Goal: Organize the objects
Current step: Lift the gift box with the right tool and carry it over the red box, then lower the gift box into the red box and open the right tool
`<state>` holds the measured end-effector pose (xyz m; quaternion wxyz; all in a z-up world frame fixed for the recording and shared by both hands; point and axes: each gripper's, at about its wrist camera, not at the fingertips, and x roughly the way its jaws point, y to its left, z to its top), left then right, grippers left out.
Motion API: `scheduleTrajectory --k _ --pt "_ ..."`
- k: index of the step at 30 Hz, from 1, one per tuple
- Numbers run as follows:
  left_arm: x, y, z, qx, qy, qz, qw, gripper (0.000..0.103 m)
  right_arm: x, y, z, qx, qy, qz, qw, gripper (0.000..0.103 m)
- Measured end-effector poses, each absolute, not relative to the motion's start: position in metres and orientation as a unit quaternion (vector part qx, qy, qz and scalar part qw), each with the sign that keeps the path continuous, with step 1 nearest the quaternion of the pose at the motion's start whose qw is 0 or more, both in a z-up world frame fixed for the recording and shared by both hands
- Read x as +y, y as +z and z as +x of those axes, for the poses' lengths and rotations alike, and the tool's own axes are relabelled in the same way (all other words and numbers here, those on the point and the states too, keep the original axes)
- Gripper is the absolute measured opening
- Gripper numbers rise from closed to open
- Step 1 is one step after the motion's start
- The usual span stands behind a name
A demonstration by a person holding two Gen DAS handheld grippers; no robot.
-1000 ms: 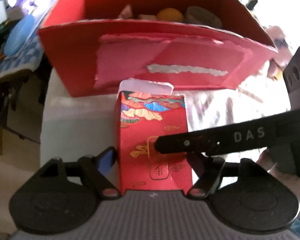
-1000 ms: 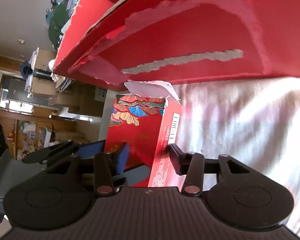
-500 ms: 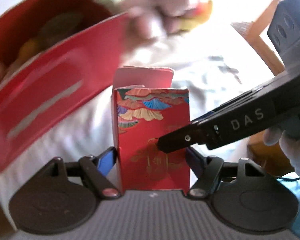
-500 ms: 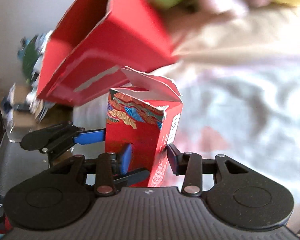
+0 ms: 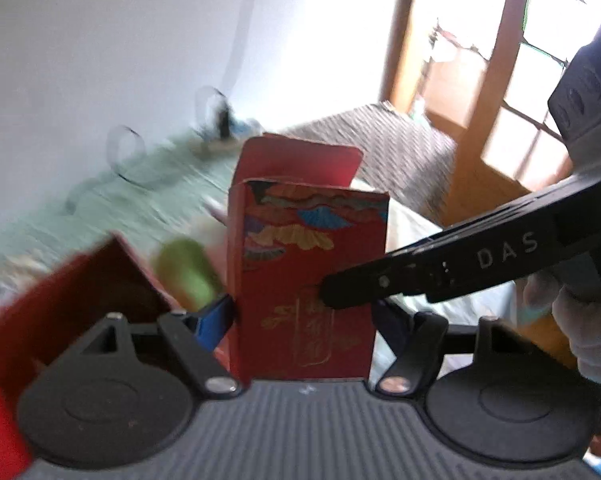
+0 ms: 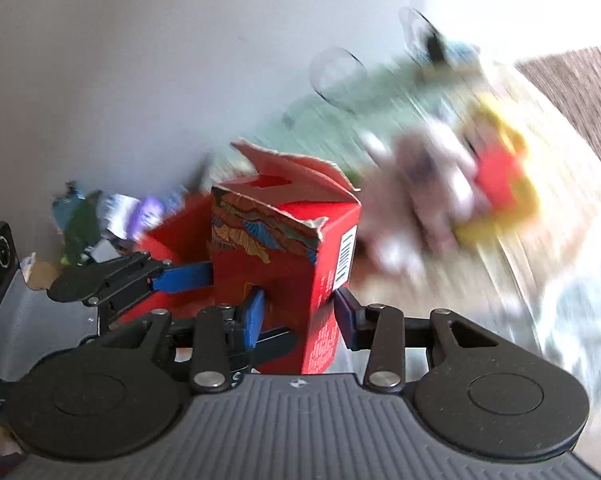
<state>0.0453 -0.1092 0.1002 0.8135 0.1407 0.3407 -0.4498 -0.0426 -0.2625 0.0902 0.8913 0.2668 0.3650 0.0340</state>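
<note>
Red printed cardboard, a small carton [image 5: 304,280] with its torn top flap standing open, sits upright between both grippers at once. The left gripper [image 5: 300,316] clamps it across its wide faces, one blue pad [image 5: 214,316] flat on the left side and the other finger dark against the right edge. The right gripper [image 6: 296,312] grips the narrower way, its pads [image 6: 254,312] pressed on the decorated face and the barcode side; its jaws have just been closing with the carton between them. In the left view one right finger [image 5: 440,276] crosses the carton's front. Behind and lower lies a large red box [image 5: 72,300], blurred, on a pale cloth-covered surface [image 6: 540,240].
</note>
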Motion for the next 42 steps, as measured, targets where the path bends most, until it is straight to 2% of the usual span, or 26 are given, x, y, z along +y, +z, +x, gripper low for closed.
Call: scheduleTrajectory --k 4,8,18,22,28,33,35,42 --pt "-0.073 0.121 0.072 0.321 -0.397 0.130 0.850 0.074 -0.234 0.106 0.015 0.341 0.086 0.229 0.908 0.042" --pt "-0.033 0.120 0.101 0.326 -0.331 0.123 0.877 0.073 -0.206 0.092 0.075 0.352 0.145 0.217 0.899 0.041" --pt "0.042 0.036 0.170 0.455 -0.208 0.088 0.862 0.073 -0.118 0.005 0.178 0.478 0.218 0.155 0.837 0.042" --pt "0.055 0.007 0.181 0.489 -0.178 0.091 0.849 0.073 -0.095 -0.019 0.189 0.516 0.233 0.138 0.813 0.041" --pt "0.067 -0.001 0.179 0.503 -0.165 0.089 0.844 0.074 -0.084 -0.028 0.209 0.550 0.237 0.151 0.786 0.042" --pt "0.066 0.002 0.179 0.502 -0.162 0.096 0.844 0.072 -0.093 -0.045 0.218 0.589 0.224 0.194 0.752 0.037" --pt "0.069 0.005 0.177 0.501 -0.166 0.085 0.845 0.071 -0.097 -0.053 0.215 0.605 0.238 0.229 0.725 0.029" --pt "0.063 0.002 0.172 0.503 -0.153 0.111 0.843 0.071 -0.091 -0.067 0.209 0.628 0.243 0.257 0.694 0.029"
